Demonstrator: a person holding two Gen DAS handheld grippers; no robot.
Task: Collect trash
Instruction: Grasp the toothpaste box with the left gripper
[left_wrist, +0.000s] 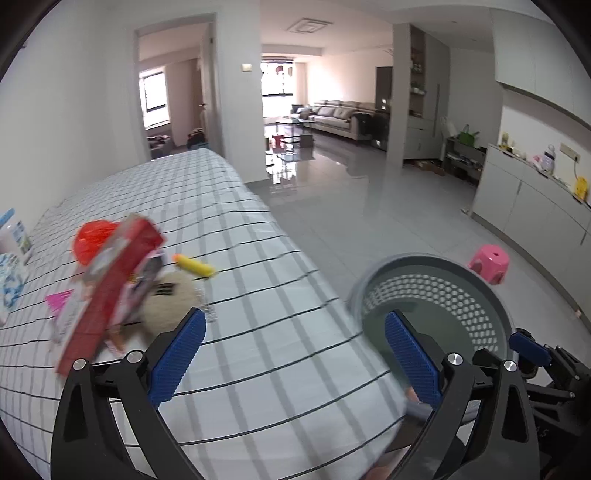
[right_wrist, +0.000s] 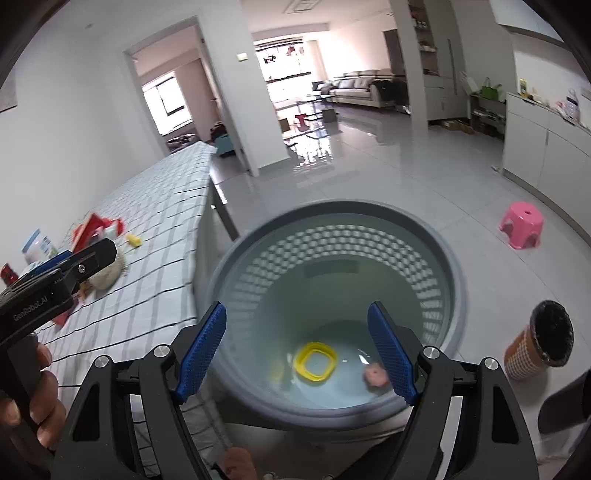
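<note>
A grey perforated trash basket stands on the floor beside the table; it also shows in the left wrist view. Inside lie a yellow square ring and a small pink piece. My right gripper is open and empty above the basket. My left gripper is open and empty over the checked tablecloth. To its left lie a red box, a red crumpled bag, a yellow tube, a cream round thing and a pink scrap.
A pink stool stands on the floor to the right. A brown checked cup lies right of the basket. White cabinets line the right wall. A blue and white carton stands at the table's far left.
</note>
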